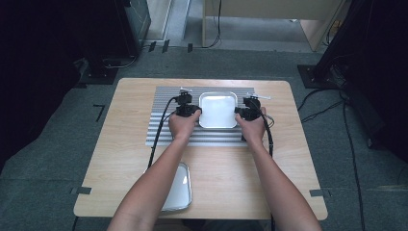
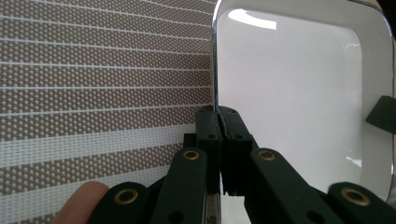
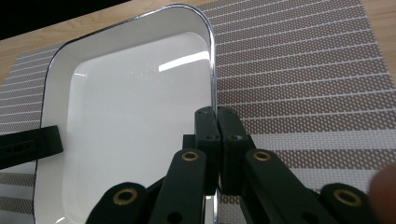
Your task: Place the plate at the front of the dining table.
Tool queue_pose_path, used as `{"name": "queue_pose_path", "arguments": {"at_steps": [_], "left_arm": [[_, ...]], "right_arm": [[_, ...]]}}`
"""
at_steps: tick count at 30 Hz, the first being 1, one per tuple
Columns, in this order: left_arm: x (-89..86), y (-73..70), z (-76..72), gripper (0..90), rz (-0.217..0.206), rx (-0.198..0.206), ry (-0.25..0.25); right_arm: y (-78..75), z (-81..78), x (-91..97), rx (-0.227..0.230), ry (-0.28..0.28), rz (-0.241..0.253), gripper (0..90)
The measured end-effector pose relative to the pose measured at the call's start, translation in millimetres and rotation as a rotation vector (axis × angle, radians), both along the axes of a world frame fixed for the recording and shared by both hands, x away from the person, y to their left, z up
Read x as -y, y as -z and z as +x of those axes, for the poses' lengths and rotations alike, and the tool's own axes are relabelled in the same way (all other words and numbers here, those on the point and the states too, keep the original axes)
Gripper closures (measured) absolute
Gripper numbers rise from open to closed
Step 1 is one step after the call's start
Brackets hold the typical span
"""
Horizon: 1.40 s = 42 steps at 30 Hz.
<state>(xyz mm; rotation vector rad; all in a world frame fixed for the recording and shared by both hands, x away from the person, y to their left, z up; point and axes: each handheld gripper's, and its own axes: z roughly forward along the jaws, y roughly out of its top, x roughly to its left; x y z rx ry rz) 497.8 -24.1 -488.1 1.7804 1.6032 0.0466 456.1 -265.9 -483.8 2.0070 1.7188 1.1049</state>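
A white square tray (image 1: 218, 109) with a chrome rim lies on a striped placemat (image 1: 166, 115) at the table's middle back. My left gripper (image 1: 196, 111) is shut on the tray's left rim (image 2: 215, 84), one jaw outside and one inside. My right gripper (image 1: 238, 112) is shut on the tray's right rim (image 3: 213, 79) the same way. In the left gripper view the tray (image 2: 289, 98) spreads to the right, with the tip of the other gripper at its far edge. The right gripper view has the tray (image 3: 126, 121) spreading left.
A second white tray (image 1: 178, 188) lies near the table's front edge, partly under the left forearm. The wooden table (image 1: 298, 159) stands on grey carpet, with cables and dark stands around it. The placemat (image 3: 303, 79) extends beyond the tray on both sides.
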Motion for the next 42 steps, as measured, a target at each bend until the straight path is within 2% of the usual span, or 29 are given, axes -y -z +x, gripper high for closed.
{"name": "queue_pose_path", "arguments": {"at_steps": [4, 7, 13, 22, 26, 32, 40, 42], "left_arm": [[-6.5, 3.2, 6.2, 87.7, 0.007, -0.005, -0.019], [-9.4, 6.4, 9.4, 86.0, -0.001, -0.01, -0.027], [-12.3, 10.6, 12.3, 83.2, 0.015, -0.009, -0.031], [-32.1, 9.6, 11.8, 83.5, 0.024, -0.02, -0.05], [-35.6, 10.0, 11.9, 82.8, 0.022, -0.026, -0.053], [-46.9, 10.3, 12.5, 82.4, 0.021, -0.027, -0.086], [-57.6, 10.3, 13.2, 82.8, 0.025, -0.027, -0.1], [-58.3, 10.6, 13.2, 82.7, 0.037, -0.021, -0.099]], "right_arm": [[4.4, 8.9, -8.2, -0.014, -0.007, 0.001, 89.6], [6.7, 12.9, -12.5, -0.03, 0.002, 0.009, 89.5], [14.9, 17.0, -17.5, -0.057, 0.031, 0.033, 89.4], [17.8, 16.0, -36.7, -0.046, 0.015, 0.035, 88.9], [19.2, 17.7, -43.2, -0.034, 0.015, 0.03, 89.0], [18.2, 19.5, -53.2, -0.035, 0.008, 0.035, 88.8], [22.4, 22.6, -65.7, -0.045, -0.004, 0.051, 88.0], [23.7, 23.1, -67.1, -0.051, 0.001, 0.059, 88.0]]}}
